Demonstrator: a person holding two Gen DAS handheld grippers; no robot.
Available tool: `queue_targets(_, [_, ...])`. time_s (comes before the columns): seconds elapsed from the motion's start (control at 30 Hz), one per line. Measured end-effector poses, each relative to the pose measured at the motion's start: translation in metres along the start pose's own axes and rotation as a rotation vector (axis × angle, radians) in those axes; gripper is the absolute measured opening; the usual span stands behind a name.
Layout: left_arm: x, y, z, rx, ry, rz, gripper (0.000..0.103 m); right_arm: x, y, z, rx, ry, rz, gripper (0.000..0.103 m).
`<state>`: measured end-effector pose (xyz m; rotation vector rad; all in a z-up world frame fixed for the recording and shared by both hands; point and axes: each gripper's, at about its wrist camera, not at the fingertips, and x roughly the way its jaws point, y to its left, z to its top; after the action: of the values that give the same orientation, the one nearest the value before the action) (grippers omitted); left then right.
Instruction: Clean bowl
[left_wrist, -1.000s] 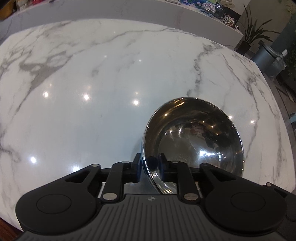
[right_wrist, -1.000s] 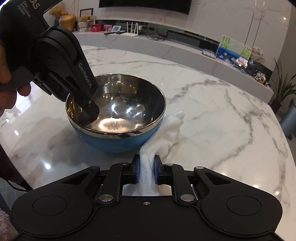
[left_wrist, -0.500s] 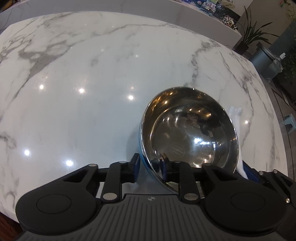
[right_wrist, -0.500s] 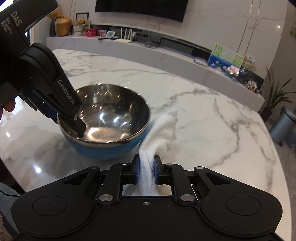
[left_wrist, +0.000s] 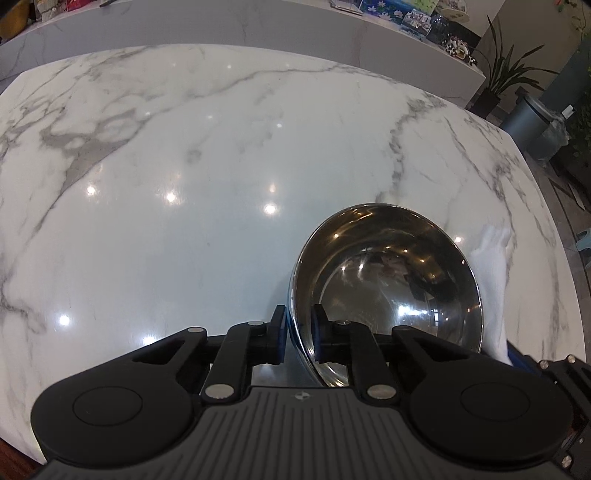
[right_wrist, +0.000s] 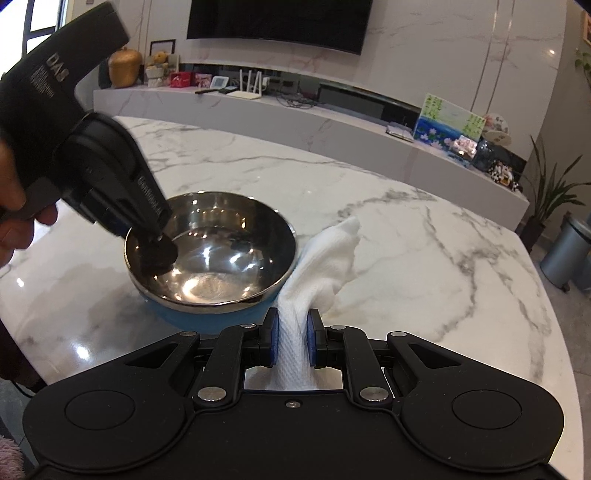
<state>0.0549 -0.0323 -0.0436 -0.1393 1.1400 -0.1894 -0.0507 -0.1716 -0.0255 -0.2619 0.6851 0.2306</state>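
A steel bowl with a blue outside rests on the marble table; it also shows in the left wrist view. My left gripper is shut on the bowl's near rim, one finger inside and one outside; in the right wrist view it reaches in from the left. My right gripper is shut on a white cloth, which stands up just right of the bowl, beside its outer wall. The cloth also shows in the left wrist view.
The marble table stretches wide to the left and beyond the bowl. A low marble shelf with ornaments runs behind it. A grey bin and a potted plant stand on the floor at the right.
The right gripper has pulled back and up with the cloth, so the bowl looks farther away. The left gripper keeps its hold on the rim; the bowl has shifted slightly.
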Motion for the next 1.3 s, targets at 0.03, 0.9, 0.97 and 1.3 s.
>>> queue_targets(0.03, [0.0,0.0,0.0,-0.001,0.0,-0.001,0.012,0.001,0.001,-0.001,-0.001,0.007,0.003,0.013])
queue_targets(0.9, [0.0,0.003,-0.006,-0.026,0.052,-0.015,0.016,0.009,0.002,-0.007,0.021,0.047,0.014,0.013])
queue_targets(0.97, [0.0,0.002,-0.003,-0.01,0.035,0.003,0.013,0.005,-0.002,-0.004,0.027,0.028,0.0,0.013])
queue_targets(1.3, [0.001,-0.001,0.005,0.002,0.008,0.023,0.011,-0.004,-0.001,0.001,0.0,-0.014,0.016,0.013])
